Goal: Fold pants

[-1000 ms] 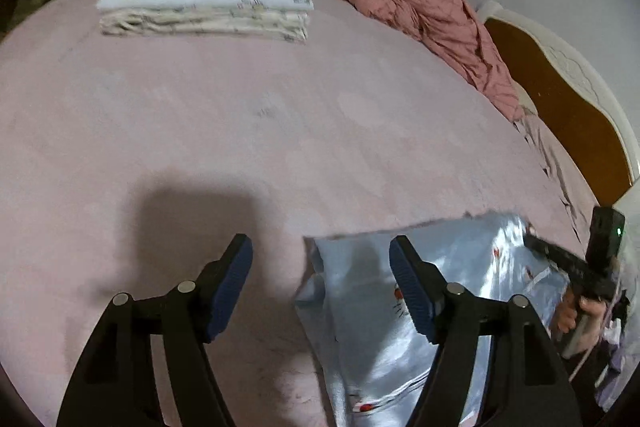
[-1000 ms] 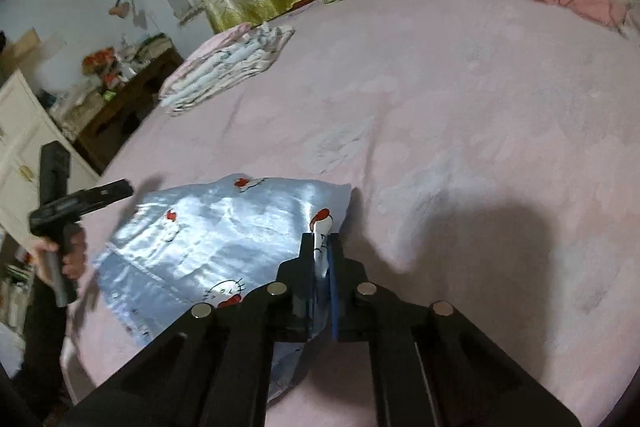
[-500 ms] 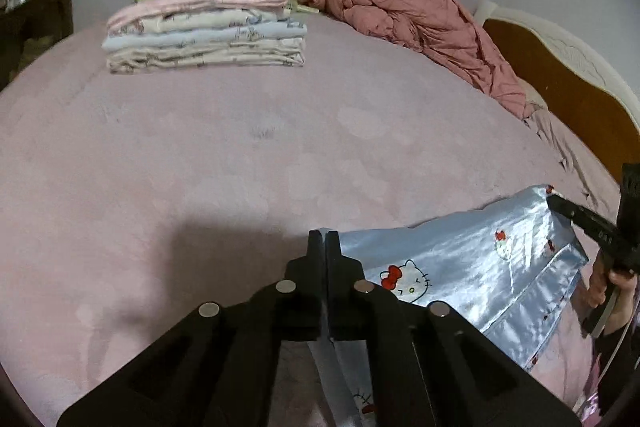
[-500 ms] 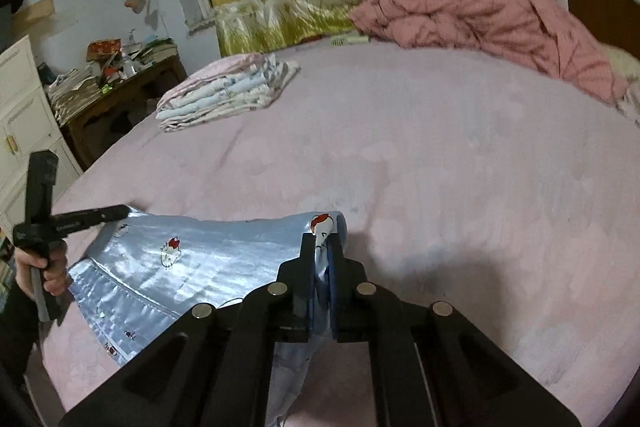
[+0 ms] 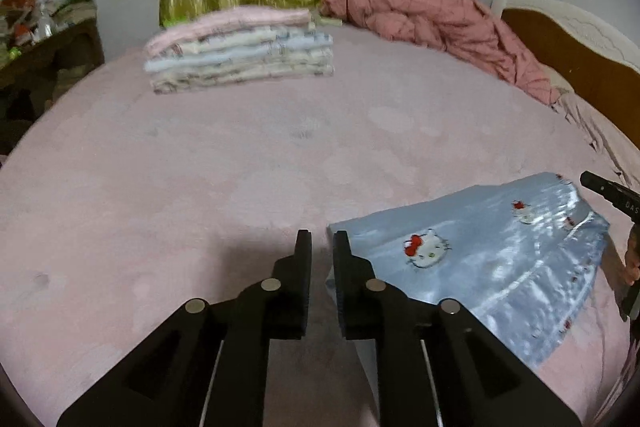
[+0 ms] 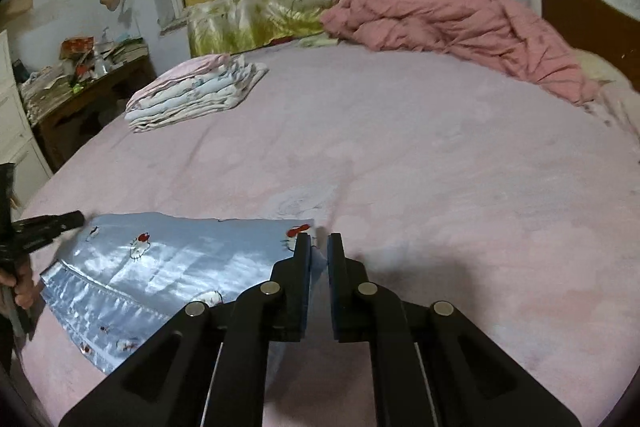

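Note:
Shiny light-blue satin pants with a cartoon cat print lie folded flat on the pink bed, at lower right in the left wrist view point(image 5: 492, 259) and lower left in the right wrist view point(image 6: 168, 267). My left gripper point(image 5: 322, 247) hovers at the fold's left corner, jaws slightly apart with nothing between them. My right gripper point(image 6: 319, 249) hovers at the fold's right corner, jaws slightly apart and empty. Each gripper shows at the edge of the other's view: the right one in the left view point(image 5: 612, 191), the left one in the right view point(image 6: 40, 229).
A stack of folded clothes point(image 5: 240, 51) point(image 6: 196, 93) sits at the far side of the bed. A crumpled pink quilt point(image 5: 432, 23) lies at the back right by the brown headboard point(image 5: 580, 67). A cluttered dark table point(image 6: 88, 79) stands left of the bed.
Both grippers were shut on the pants' corners half a second ago; now both have parted their jaws and let go. The pants lie flatter on the bed.

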Demonstrator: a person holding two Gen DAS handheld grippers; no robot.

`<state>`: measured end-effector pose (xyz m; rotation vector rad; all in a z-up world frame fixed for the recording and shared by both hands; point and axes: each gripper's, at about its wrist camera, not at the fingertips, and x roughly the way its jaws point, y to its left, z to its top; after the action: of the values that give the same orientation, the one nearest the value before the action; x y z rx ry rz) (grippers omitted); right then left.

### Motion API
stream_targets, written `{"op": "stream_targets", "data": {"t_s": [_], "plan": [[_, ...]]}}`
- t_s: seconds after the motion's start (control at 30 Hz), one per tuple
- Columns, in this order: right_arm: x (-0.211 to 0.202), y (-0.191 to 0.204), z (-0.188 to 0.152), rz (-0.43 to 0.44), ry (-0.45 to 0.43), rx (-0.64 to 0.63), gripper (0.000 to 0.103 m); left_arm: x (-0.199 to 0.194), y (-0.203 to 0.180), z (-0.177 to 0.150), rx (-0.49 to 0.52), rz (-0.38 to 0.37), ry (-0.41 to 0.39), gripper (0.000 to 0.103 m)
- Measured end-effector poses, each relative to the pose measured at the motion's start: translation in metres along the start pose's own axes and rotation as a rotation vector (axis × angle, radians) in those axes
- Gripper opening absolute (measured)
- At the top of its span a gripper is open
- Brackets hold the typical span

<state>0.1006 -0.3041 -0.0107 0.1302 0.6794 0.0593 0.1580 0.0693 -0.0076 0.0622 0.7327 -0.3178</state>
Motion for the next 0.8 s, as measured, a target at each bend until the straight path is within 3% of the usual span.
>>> {"op": "stream_targets", "data": {"t_s": [0.2,0.33,0.4,0.57,0.8], "plan": [[-0.034,0.019,-0.009,0.094,-0.031,-0.033,0.006,-0.039,-0.018,-0.006,0.01,-0.021,-0.078,0.015],[-0.042,0.039,-0.022,0.185,0.024,-0.032,0.006,-0.043,-0.036,-0.02,0.014,-0.032,-0.032,0.015],[-0.035,0.04,-0.031,0.177,0.089,0.0,0.006,-0.039,-0.043,-0.031,0.016,-0.042,0.009,0.015],[-0.027,0.036,-0.058,0.16,0.152,0.007,0.006,-0.024,-0.05,-0.057,0.005,-0.018,0.09,0.015],[-0.02,0.025,-0.072,0.192,0.198,0.043,0.006,-0.024,-0.047,-0.066,-0.011,0.007,0.095,0.015]]}}
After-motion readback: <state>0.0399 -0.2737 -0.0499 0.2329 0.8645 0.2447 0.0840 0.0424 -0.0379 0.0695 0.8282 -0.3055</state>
